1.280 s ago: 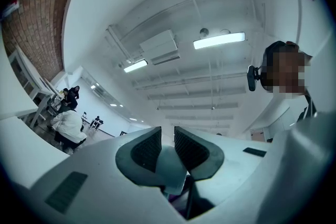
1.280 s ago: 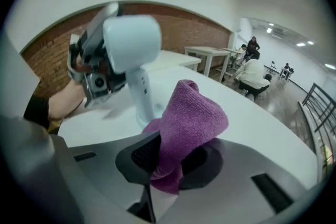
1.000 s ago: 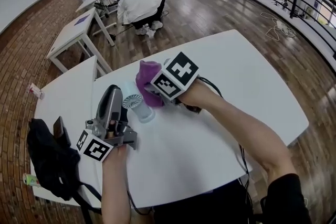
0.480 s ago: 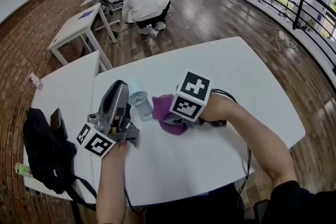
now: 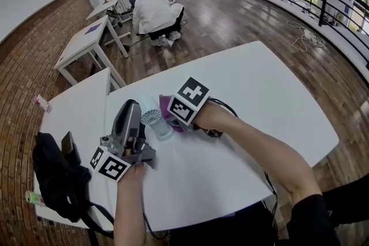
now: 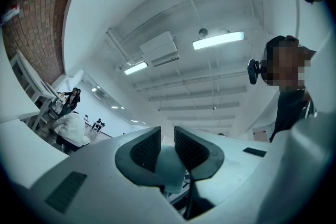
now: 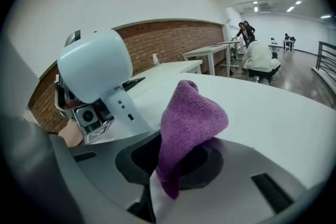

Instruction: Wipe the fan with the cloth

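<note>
The left gripper (image 6: 167, 148), nearly closed, clamps the small pale-blue handheld fan (image 5: 153, 119); the right gripper (image 7: 178, 161) pinches the purple microfibre cloth (image 7: 192, 115). Best to press lightly and keep the fan steady.

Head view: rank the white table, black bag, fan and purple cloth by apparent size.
1. white table
2. black bag
3. fan
4. purple cloth, which is mostly hidden, so this ranks only its visible part.

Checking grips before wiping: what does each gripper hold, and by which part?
Left gripper clamps the fan, seemingly by its handle. Right gripper pinches the purple cloth by its lower end, the rest bunched above the jaws.
</note>
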`<action>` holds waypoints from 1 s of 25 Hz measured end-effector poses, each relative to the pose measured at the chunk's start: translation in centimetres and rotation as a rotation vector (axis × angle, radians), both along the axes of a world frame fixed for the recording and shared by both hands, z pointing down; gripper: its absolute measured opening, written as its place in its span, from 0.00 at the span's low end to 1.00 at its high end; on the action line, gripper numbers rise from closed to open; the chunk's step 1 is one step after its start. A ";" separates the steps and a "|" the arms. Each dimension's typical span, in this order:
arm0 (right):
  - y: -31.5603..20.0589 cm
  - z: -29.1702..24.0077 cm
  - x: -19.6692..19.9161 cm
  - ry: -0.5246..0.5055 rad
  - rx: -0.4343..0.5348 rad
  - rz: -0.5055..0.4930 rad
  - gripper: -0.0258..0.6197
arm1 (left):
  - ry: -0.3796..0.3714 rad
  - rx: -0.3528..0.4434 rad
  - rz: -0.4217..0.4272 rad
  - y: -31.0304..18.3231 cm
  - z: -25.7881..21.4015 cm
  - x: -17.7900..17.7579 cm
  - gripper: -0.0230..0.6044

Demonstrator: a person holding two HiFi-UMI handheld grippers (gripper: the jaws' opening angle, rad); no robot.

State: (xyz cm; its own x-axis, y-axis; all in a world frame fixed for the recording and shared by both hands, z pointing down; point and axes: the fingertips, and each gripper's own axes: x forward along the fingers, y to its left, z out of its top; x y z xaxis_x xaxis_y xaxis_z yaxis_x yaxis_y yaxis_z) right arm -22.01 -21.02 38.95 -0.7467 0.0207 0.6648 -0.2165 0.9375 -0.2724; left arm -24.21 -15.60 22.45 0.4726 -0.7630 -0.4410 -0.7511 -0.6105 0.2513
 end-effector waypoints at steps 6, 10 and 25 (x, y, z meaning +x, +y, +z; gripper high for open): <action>6.0 -0.4 4.5 0.099 -0.041 -0.239 0.15 | -0.008 -0.009 0.013 -0.1 -0.2 0.4 0.16; -0.1 -7.6 4.6 -0.110 0.116 -0.033 0.15 | 0.058 -0.010 -0.005 0.7 -1.1 -0.5 0.16; 1.0 -14.1 -2.2 -0.443 -0.098 -0.237 0.15 | 0.356 -0.133 -0.234 2.0 -0.1 -0.8 0.16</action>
State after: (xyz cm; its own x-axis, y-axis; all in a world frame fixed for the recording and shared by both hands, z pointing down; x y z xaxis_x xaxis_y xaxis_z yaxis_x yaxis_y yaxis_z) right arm -24.18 -20.00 24.87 -0.9237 0.2699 0.2720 0.1548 0.9122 -0.3794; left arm -25.02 -13.63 22.35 0.1170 -0.8926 -0.4354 -0.7176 -0.3790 0.5843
